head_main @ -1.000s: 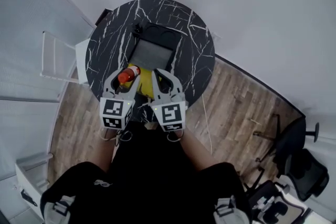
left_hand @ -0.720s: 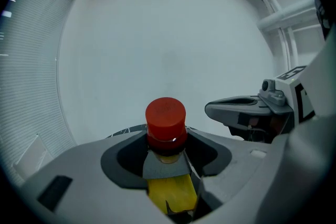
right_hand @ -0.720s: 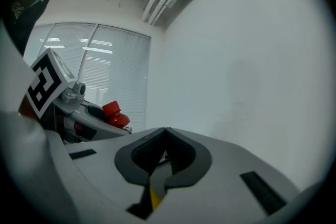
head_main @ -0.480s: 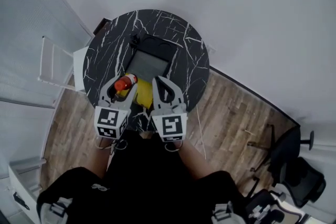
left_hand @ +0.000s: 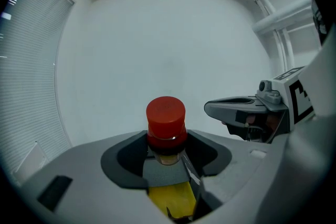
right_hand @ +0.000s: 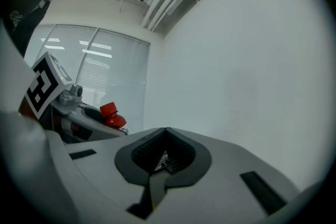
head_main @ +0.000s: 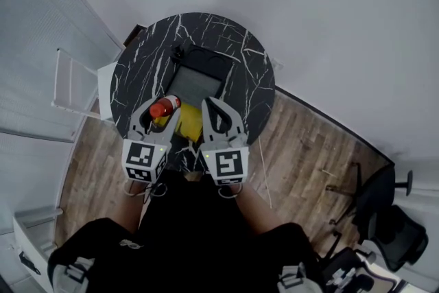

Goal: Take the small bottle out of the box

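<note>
The small bottle (head_main: 163, 108), with a red cap and a yellow label, sits between the fingers of my left gripper (head_main: 160, 114), which is shut on it just below the cap. The left gripper view shows the bottle (left_hand: 166, 122) upright in the left gripper (left_hand: 167, 138), lifted against a white wall. The open black box (head_main: 180, 69) lies on the round black marble table (head_main: 247, 72), beyond the grippers. My right gripper (head_main: 210, 105) hovers beside the left one; its jaws meet with nothing between them. The right gripper view shows the right gripper (right_hand: 164, 136) shut and the bottle (right_hand: 111, 114) at left.
A white chair (head_main: 79, 82) stands left of the table. A dark office chair (head_main: 387, 216) is at the lower right on the wood floor. A yellow patch (head_main: 190, 121) shows between the grippers; I cannot tell what it is. The person's legs fill the bottom.
Both grippers have drawn slightly back toward the person, the left one still carrying the bottle. Little differs from half a second ago.
</note>
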Demonstrator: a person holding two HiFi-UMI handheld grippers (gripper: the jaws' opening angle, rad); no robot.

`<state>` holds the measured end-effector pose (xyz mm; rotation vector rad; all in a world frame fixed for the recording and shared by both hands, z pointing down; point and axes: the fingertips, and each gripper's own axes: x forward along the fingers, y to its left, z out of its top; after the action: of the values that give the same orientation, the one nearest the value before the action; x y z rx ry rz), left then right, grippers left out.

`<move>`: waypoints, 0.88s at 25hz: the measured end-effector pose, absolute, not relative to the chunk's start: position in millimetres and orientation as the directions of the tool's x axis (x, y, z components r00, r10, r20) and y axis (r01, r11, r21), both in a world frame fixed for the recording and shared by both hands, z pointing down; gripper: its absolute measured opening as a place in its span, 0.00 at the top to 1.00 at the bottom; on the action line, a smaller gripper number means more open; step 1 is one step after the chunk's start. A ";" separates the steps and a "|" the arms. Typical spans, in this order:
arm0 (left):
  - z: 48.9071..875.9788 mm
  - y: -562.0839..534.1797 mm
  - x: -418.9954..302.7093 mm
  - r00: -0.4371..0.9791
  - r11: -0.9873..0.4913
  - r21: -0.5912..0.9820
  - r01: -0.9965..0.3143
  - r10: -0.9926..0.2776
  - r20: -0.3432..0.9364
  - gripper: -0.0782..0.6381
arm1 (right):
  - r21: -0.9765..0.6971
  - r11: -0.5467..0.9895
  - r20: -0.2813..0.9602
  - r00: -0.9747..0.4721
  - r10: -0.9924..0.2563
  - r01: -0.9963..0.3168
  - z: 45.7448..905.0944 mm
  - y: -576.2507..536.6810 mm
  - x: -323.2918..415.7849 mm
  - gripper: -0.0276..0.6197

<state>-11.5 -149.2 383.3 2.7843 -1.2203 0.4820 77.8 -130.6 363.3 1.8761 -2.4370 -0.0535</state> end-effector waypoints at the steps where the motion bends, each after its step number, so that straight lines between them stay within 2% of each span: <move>1: 382.3 -149.3 -11.5 0.637 -0.683 -0.067 -0.727 -0.708 0.306 0.59 | 0.067 0.258 0.027 -0.256 -0.966 -0.964 362.2 -130.5 77.9 0.96; 22: 372.9 -147.1 -14.4 0.651 -0.689 -0.056 -0.723 -0.706 0.280 0.59 | 0.066 0.255 0.033 -0.253 -0.967 -0.965 364.1 -129.1 76.7 0.96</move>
<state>-14.4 -147.1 372.9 2.7990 -1.2124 0.4340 76.7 -129.1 364.1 1.8772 -2.4354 -0.0500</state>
